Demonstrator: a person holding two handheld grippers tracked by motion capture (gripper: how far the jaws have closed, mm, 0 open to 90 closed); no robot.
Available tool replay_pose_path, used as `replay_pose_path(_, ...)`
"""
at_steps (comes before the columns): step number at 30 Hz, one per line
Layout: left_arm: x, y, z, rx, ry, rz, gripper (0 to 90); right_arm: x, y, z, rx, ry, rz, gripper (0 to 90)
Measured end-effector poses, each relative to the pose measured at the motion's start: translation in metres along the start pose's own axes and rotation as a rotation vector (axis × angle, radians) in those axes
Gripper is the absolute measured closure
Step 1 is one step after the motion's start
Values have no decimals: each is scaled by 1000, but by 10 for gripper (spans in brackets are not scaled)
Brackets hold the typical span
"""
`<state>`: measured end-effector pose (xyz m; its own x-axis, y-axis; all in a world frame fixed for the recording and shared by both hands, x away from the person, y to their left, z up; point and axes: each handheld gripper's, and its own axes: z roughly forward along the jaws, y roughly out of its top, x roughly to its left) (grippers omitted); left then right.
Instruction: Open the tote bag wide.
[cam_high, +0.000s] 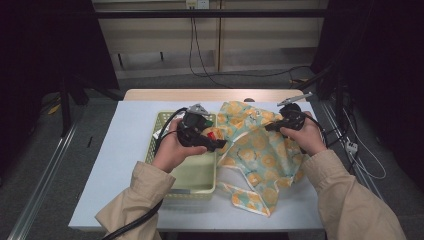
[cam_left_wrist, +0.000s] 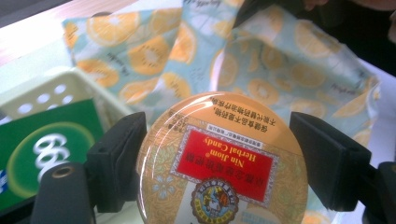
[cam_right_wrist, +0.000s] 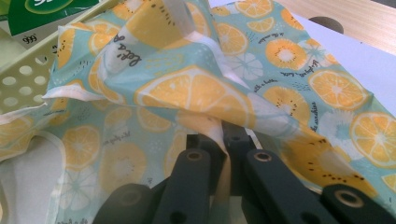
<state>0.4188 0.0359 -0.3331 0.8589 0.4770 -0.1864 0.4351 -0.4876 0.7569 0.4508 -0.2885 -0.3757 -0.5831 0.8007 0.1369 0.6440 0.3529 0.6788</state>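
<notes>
Left gripper (cam_left_wrist: 219, 158) clamps the candy tin (cam_left_wrist: 222, 163), lifted from the basket (cam_high: 167, 134); right gripper (cam_right_wrist: 224, 140) pinches the fruit-print bag (cam_right_wrist: 196, 88) near the surface's far edge; tin not yet bagged.

On the worktop (cam_high: 100, 165) the basket (cam_high: 192, 180) sits left of centre, with the bag (cam_high: 260, 150) draped just beside it on the right, its edge touching the basket's right rim. A box (cam_left_wrist: 42, 144) lies inside the basket. The left tongs (cam_left_wrist: 219, 163) hold a round tin (cam_left_wrist: 222, 163) above the basket's right side, before the bag; the right tongs (cam_right_wrist: 224, 149) pinch the bag's far right part
</notes>
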Motion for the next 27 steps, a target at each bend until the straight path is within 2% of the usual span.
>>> replay_pose_path(3, -6, 5, 6, -1, -18, 14, 215, 0, 0, 1, 2, 0, 0, 898)
replay_pose_path(4, -9, 7, 8, 0, -5, 18, 215, 0, 0, 1, 2, -1, 1, 898)
replay_pose_path(5, -10, 9, 11, -6, -34, 24, 215, 0, 0, 1, 2, -1, 4, 898)
replay_pose_path(9, -16, 16, 21, -15, -49, 41, 215, 0, 1, 0, 5, -2, 2, 898)
replay_pose_path(12, -19, 17, 28, -24, -53, 42, 215, 2, 1, -1, 9, -5, -6, 898)
replay_pose_path(14, -20, 17, 35, -20, -71, 37, 215, 2, 1, -1, 7, -1, 2, 898)
replay_pose_path(17, -22, 16, 40, -18, -74, 38, 215, 2, 1, -2, 7, -4, 0, 898)
replay_pose_path(18, -24, 17, 41, -18, -53, 42, 215, 3, 2, -3, 6, -3, -4, 898)
replay_pose_path(19, -25, 17, 42, -25, -76, 45, 215, 3, 2, -3, 6, -3, -4, 898)
replay_pose_path(20, -27, 18, 43, -26, -82, 51, 215, 3, 2, -3, -3, -4, -2, 898)
replay_pose_path(27, -33, 20, 55, -15, -86, 62, 215, 3, 4, -4, -2, -3, 3, 898)
